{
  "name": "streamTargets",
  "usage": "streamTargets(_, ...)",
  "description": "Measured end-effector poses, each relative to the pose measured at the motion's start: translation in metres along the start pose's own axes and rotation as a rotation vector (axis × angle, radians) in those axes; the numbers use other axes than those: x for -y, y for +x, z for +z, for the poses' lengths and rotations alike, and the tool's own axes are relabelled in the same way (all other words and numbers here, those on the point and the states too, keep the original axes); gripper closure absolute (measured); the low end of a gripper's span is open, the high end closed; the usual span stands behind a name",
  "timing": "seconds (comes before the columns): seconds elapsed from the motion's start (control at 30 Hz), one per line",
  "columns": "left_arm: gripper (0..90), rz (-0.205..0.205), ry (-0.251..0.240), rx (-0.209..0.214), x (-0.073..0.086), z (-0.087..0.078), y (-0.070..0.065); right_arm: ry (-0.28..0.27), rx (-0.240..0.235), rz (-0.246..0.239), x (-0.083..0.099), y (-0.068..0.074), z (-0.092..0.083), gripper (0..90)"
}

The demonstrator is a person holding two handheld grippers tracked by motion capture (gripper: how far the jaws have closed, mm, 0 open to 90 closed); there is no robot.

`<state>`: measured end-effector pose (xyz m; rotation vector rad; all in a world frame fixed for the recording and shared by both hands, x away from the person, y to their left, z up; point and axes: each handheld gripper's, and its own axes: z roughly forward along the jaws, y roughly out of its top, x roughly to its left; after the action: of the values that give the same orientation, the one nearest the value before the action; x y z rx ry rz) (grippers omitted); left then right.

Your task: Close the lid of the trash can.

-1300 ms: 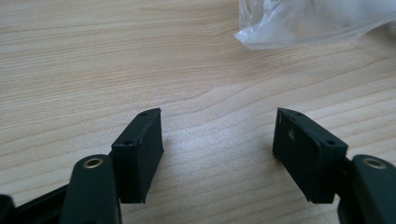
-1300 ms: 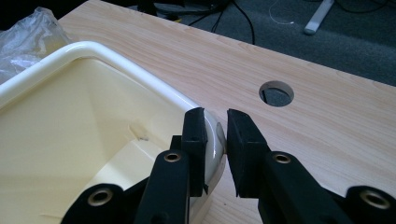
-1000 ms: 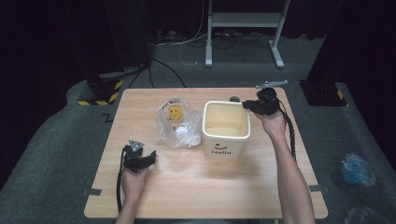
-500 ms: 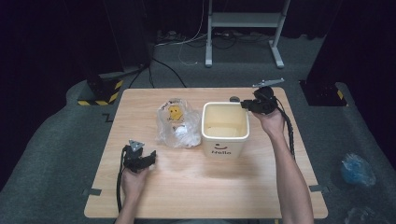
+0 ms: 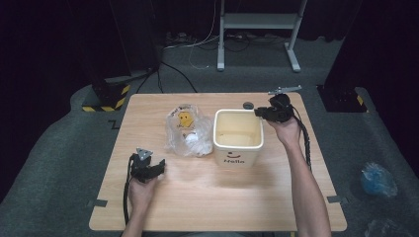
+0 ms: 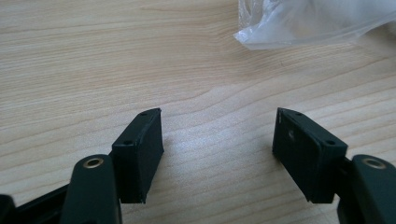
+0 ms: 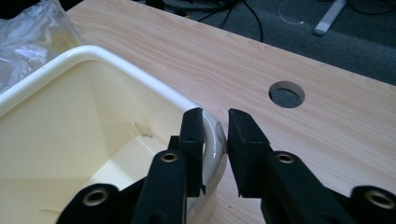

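Now the right gripper (image 5: 264, 113) sits at the far right corner of the cream bin (image 5: 237, 138), which stands in the middle of the wooden table (image 5: 222, 197). Its jaws sit on both sides of the rim and have just been opening, with a small gap at the outer one. Nearby, the left gripper (image 5: 157, 168) rests with its jaws wide apart, just in front of the clear plastic bag (image 5: 188, 131)
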<state>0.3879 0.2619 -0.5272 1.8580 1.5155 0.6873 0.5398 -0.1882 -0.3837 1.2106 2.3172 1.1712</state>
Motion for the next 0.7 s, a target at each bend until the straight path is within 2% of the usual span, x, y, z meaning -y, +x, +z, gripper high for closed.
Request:
streamTargets(0.3, 33.3, 0.000, 0.000, 0.000, 0.000, 0.000, 0.000, -0.010, -0.012, 0.008, 0.001, 0.004, 0.001, 60.6)
streamTargets(0.7, 33.3, 0.000, -0.001, 0.000, 0.000, 0.000, 0.000, -0.017, 0.004, -0.007, 0.003, 0.010, 0.004, 51.7)
